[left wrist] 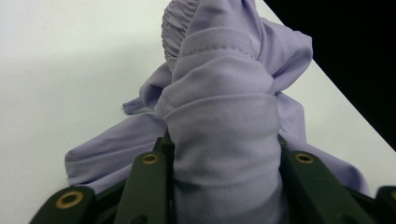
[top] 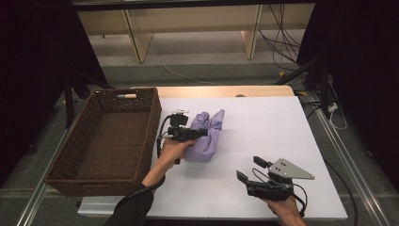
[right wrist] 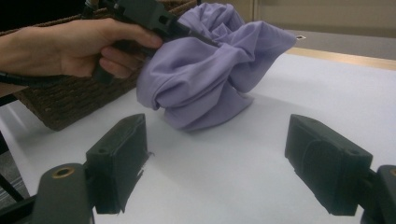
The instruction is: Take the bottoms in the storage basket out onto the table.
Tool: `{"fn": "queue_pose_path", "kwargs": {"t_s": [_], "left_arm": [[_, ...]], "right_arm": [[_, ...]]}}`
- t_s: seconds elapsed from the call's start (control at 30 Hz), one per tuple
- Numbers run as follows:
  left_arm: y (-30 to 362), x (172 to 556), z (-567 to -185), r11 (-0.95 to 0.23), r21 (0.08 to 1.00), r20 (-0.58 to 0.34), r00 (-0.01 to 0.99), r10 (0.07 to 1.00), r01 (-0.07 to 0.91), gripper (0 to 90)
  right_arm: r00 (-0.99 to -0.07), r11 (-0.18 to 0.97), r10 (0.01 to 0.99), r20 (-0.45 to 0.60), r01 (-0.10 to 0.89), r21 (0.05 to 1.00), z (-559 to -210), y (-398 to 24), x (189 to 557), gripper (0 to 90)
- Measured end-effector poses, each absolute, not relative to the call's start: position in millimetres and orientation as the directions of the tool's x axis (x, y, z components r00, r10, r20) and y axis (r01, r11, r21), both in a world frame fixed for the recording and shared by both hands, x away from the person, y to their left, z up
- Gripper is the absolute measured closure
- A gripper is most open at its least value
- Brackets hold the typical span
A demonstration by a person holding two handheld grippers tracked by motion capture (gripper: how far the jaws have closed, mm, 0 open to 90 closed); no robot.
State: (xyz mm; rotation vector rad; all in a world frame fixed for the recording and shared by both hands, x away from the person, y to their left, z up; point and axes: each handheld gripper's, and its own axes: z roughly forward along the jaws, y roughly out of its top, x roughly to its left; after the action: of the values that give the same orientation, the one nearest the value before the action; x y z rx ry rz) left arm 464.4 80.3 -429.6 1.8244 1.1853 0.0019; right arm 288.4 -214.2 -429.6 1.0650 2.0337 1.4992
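Nearest the person, the right gripper (top: pixel 250 170) rests low on the white table (top: pixel 282 127), its jaws spread wide with nothing between them, pointed across the bare surface toward the cloth (right wrist: pixel 210 65); it looks idle, waiting its turn; further in, the left gripper (left wrist: pixel 224 158) has its jaws clamped on a thick fold of the lilac cloth (left wrist: pixel 224 140), the fabric bulging up between the two black arms and rising in a bunched column above them; in the high view the left gripper (top: pixel 200 133) sits at the left flank of the cloth (top: pixel 207 136), which is gathered into a rumpled heap near the middle of the table, its lower folds touching the surface; just beyond the left hand (top: pixel 171 149), at the table's left edge, stands the wicker basket (top: pixel 101 176), with no cloth in it; the step in hand, as I judge it, is the gathering and gripping of the cloth before carrying it to the basket; the next move calls for a firm hold on enough layers that the heap lifts as one, then a rise high enough to clear the basket's near wall, since trailing folds could snag on the rim.
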Motion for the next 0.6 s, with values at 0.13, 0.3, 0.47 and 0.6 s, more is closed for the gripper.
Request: {"fn": "queue_pose_path", "kwargs": {"t_s": [0.13,0.3,0.47,0.6], "left_arm": [[77,463,-432,-0.116,0.688,-0.442,0.54,0.716,0.716,62.6],[73,462,-435,-0.126,0.679,-0.446,0.542,0.712,0.723,61.6],[70,461,-437,-0.142,0.674,-0.443,0.551,0.707,0.725,60.4],[66,460,-438,-0.151,0.671,-0.444,0.556,0.702,0.726,58.8]], "right_arm": [[-0.631,0.134,0.766,0.121,0.341,0.93,-429,-214,288,22.2],[-0.632,0.135,0.766,0.119,0.34,0.931,-429,-214,288,22.2],[-0.631,0.134,0.767,0.121,0.341,0.931,-430,-214,288,22.2],[-0.633,0.134,0.765,0.122,0.341,0.931,-430,-214,288,22.2]]}}
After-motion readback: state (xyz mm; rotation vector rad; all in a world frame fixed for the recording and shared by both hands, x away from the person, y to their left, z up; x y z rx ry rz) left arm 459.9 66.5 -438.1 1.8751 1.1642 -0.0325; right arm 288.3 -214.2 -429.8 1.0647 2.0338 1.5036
